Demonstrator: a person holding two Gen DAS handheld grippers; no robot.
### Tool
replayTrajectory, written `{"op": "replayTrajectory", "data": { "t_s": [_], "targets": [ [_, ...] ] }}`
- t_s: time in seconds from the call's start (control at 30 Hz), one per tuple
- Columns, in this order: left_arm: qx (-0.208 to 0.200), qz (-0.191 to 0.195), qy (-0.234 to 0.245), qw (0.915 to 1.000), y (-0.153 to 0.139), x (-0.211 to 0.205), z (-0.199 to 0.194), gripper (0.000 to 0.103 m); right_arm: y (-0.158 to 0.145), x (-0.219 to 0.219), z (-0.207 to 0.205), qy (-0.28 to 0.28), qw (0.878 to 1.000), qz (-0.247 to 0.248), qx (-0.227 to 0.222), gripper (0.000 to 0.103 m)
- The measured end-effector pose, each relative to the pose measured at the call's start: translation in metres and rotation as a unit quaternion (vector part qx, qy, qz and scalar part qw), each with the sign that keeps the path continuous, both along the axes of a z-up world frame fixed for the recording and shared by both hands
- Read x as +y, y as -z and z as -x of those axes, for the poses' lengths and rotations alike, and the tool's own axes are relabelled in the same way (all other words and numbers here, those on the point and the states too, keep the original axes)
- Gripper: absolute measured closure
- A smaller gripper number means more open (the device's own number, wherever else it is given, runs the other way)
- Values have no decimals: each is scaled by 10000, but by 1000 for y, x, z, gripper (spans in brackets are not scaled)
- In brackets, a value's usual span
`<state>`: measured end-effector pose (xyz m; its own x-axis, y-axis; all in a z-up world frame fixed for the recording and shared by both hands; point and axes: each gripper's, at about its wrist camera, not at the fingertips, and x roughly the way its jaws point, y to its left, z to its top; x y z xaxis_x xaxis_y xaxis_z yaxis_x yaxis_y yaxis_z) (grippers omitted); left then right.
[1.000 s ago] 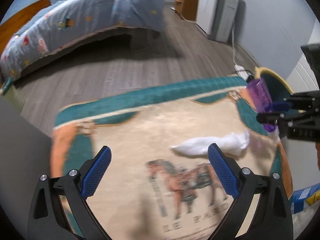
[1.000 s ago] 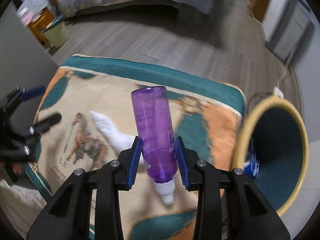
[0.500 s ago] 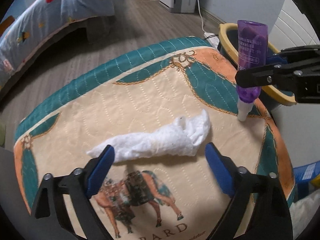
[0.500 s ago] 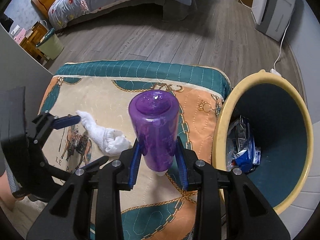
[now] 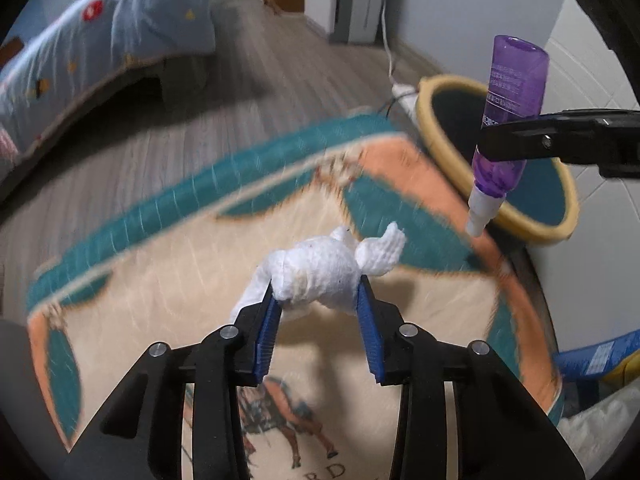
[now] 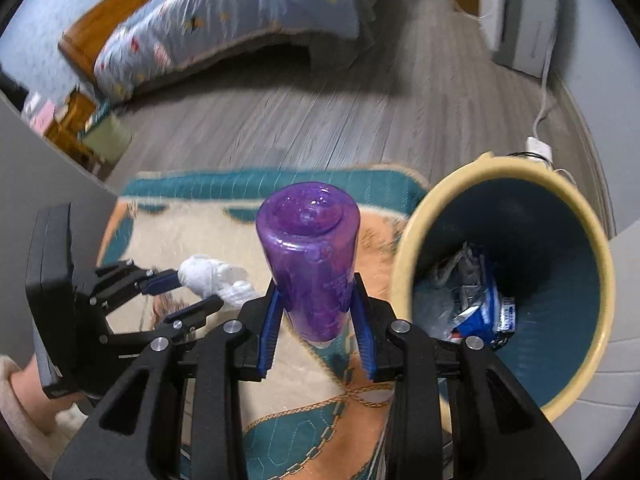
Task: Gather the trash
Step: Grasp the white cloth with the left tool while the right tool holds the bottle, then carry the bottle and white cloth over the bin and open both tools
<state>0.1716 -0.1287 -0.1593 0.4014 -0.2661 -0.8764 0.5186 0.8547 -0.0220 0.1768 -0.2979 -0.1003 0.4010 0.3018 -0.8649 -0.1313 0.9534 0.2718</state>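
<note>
Quilted mat [image 5: 400,168] lies on the floor, touching the yellow-rimmed bin [image 6: 600,300], which already holds wrappers. Right gripper [image 6: 316,312] pinches the purple bottle [image 6: 308,264] nozzle-down, just beside the bin rim. Left gripper [image 5: 320,312] has just been closing; its pads now squeeze the white tissue wad [image 5: 320,268] over the mat. Recommended: carry the bottle fully over the opening before release; keep the tissue's loose tail from snagging.
</note>
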Motion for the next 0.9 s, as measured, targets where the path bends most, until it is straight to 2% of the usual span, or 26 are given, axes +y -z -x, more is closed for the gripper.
{"op": "replayTrajectory", "data": {
  "t_s": [0.13,0.23,0.3,0.43,0.6,0.9],
  "targets": [
    [-294,184,88,9994,-28,-18,-1,64,-27,-35,2,481,9982,-95,-347,71],
    [-398,442,142,9981,-45,-33,-2,64,-44,-61,3,889,9942,49,-599,71],
    [-494,445,316,9973,-54,-52,-1,64,-48,-79,3,1184,9906,147,-673,71],
    [-532,568,630,9950,-61,-85,2,64,-36,-113,3,1722,9829,360,-545,71],
    [-474,561,1067,9916,-57,-133,2,64,-9,-142,7,2080,9765,499,-254,71],
    [-567,167,1430,9880,-28,-173,-3,60,25,-165,8,2341,9702,616,127,71]
  ]
}}
